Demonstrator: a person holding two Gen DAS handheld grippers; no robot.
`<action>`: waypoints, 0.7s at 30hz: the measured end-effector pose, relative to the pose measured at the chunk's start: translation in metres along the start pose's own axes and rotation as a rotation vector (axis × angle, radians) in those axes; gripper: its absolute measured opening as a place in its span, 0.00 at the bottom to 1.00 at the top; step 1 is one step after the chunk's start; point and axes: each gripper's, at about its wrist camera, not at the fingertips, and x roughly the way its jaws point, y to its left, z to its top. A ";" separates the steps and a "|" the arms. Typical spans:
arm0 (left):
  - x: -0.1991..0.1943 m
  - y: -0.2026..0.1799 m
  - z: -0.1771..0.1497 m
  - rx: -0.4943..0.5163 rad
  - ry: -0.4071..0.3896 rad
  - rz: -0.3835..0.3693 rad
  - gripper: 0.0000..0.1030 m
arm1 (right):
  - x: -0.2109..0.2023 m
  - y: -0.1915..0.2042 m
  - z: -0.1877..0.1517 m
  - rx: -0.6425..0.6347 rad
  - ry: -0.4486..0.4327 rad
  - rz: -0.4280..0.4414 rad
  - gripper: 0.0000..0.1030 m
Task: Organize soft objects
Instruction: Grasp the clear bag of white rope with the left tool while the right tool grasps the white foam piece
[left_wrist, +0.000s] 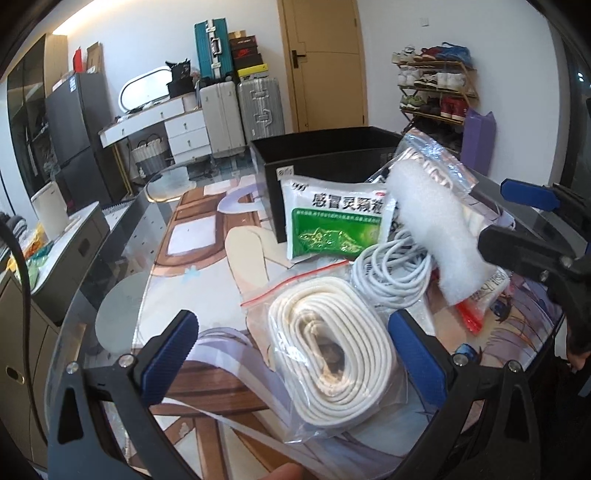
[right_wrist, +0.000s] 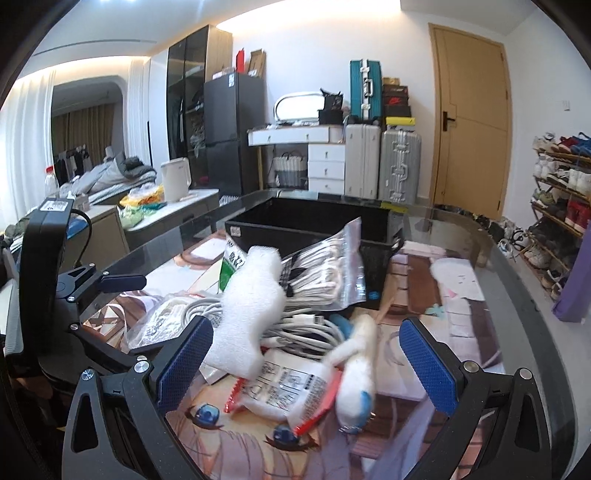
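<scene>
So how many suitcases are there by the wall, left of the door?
3: a teal suitcase standing on the white suitcase, and a silver suitcase just right of the white one. Others may be hidden.

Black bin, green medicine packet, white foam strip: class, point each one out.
Black bin (left_wrist: 275, 157), left wrist view, front wall.
Green medicine packet (left_wrist: 332, 225), left wrist view, printed face.
White foam strip (right_wrist: 247, 314), right wrist view, middle.

Left wrist cam: pile is seen from low over the glass table (left_wrist: 110, 266), close-up, facing the black bin (left_wrist: 325, 151), door and shoe rack beyond. Right wrist cam: same pile is viewed from its right side, equally near, angled more twd fridge and dresser. Shared by both: white foam piece (left_wrist: 436, 236) (right_wrist: 247, 306), bin (right_wrist: 314, 221), cable coil (left_wrist: 391, 273), suitcases, door.
</scene>
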 end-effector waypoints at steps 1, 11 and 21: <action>0.001 0.001 0.000 -0.008 0.003 0.001 1.00 | 0.004 0.002 0.001 -0.003 0.007 0.006 1.00; 0.011 0.012 -0.004 -0.077 0.037 -0.063 1.00 | 0.024 0.020 0.011 -0.048 0.037 0.031 0.95; 0.016 0.015 -0.006 -0.089 0.088 -0.084 1.00 | 0.030 0.023 0.009 -0.075 0.066 0.021 0.60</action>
